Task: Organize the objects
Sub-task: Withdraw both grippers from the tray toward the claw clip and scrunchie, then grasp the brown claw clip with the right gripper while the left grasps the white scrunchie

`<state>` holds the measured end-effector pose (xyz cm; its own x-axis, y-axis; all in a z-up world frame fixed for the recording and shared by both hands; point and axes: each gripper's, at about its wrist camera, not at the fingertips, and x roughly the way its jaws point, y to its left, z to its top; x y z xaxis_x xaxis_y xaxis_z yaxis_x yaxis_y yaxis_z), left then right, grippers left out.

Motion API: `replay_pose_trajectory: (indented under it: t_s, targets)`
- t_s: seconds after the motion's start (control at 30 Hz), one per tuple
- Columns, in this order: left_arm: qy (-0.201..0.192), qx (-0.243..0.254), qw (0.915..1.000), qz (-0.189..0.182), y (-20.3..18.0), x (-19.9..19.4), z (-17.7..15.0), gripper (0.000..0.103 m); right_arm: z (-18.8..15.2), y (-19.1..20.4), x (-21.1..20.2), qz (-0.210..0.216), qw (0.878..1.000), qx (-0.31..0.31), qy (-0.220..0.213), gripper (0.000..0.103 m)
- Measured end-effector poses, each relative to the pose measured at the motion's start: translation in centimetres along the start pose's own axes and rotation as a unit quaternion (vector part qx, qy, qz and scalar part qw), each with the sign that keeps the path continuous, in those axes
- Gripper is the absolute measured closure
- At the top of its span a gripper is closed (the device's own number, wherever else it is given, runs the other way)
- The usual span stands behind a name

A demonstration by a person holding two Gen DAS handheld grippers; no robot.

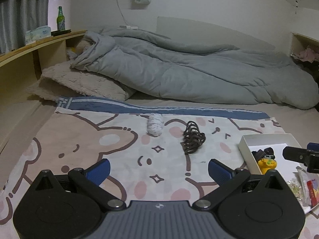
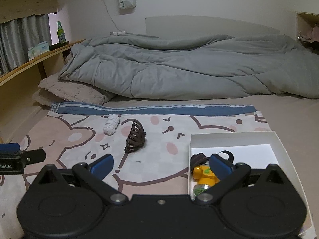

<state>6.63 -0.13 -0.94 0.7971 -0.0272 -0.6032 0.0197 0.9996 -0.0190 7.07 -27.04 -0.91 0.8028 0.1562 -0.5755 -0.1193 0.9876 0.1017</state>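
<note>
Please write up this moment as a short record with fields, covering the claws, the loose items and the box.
left claw: open, empty, above the cartoon sheet
right claw: open, empty, by the box's left wall
white box: open, on the sheet at the right
in box: yellow toy, dark bands
loose on sheet: brown hair clip, white speckled roll
behind: grey duvet, green bottle on shelf

Printed cloth sheet (image 2: 159, 149) smooth, matt; beyond it quilted grey duvet (image 2: 189, 69); white cardboard box (image 2: 229, 137) on it; dark glossy plastic hair claw (image 2: 135, 137).
</note>
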Motion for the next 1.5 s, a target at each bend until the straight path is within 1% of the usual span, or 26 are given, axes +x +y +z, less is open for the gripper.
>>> replay_pose_trajectory:
  t_s: [0.07,0.17,0.33,0.47,0.53,0.6,0.7,0.73,0.8,0.83,0.9,0.93,1.1,1.23,1.37,1.5]
  targets:
    - [-0.011,0.003,0.9999,0.006,0.1,0.0,-0.2,0.000,-0.1,0.1,0.3,-0.004,1.000,0.004,-0.004,0.000]
    - [-0.017,0.017,0.9997,0.009,-0.1,0.4,-0.2,0.000,-0.1,-0.1,0.8,-0.004,1.000,0.019,-0.010,0.000]
    - [-0.022,0.015,0.9995,-0.017,-0.1,1.5,0.0,0.000,0.2,-0.3,2.0,-0.004,0.998,0.063,-0.020,0.000]
    - [-0.028,0.017,0.9991,-0.026,-0.2,2.8,0.4,0.000,0.6,-0.5,3.8,-0.006,0.996,0.084,-0.011,0.000]
    - [-0.028,0.021,0.9991,-0.022,-0.1,3.9,0.8,0.001,0.8,-0.8,5.0,0.003,0.996,0.092,-0.003,0.000]
    - [-0.023,0.019,0.9995,-0.007,0.2,5.3,1.4,0.001,1.0,-1.0,6.1,0.002,0.995,0.096,0.000,0.002]
    - [-0.026,0.015,0.9995,0.005,0.8,7.0,2.5,0.004,1.7,-1.3,8.0,0.000,0.996,0.095,0.001,0.010]
    - [-0.027,0.014,0.9995,0.009,1.0,7.7,2.8,0.008,1.9,-1.4,8.8,0.002,0.996,0.092,0.001,0.012]
    - [-0.025,0.011,0.9995,0.014,1.2,9.2,3.6,0.010,2.1,-1.5,10.2,0.004,0.996,0.090,0.004,0.023]
    - [-0.025,0.008,0.9996,0.014,1.3,9.9,3.8,0.011,2.2,-1.5,11.0,0.004,0.996,0.087,0.006,0.026]
    - [-0.023,0.001,0.9997,0.012,1.4,11.4,4.2,0.013,2.6,-1.4,12.7,0.003,0.997,0.081,0.010,0.038]
    - [-0.021,-0.003,0.9997,0.010,1.4,12.1,4.3,0.013,2.7,-1.4,13.3,0.004,0.997,0.079,0.011,0.041]
    - [-0.009,-0.003,0.9999,0.005,1.3,15.9,4.7,0.016,3.1,-1.3,17.0,0.009,0.995,0.096,0.022,0.067]
    - [-0.003,-0.005,0.9999,0.011,1.6,18.7,5.1,0.020,2.8,-1.0,20.2,0.024,0.994,0.106,0.032,0.069]
    - [0.001,-0.021,0.9998,0.002,2.4,21.0,5.5,0.028,2.0,-0.4,23.5,0.004,0.994,0.093,0.050,0.071]
    - [0.008,-0.041,0.9991,-0.011,3.1,23.0,5.7,0.030,1.3,-0.5,25.7,-0.010,0.994,0.100,0.051,0.072]
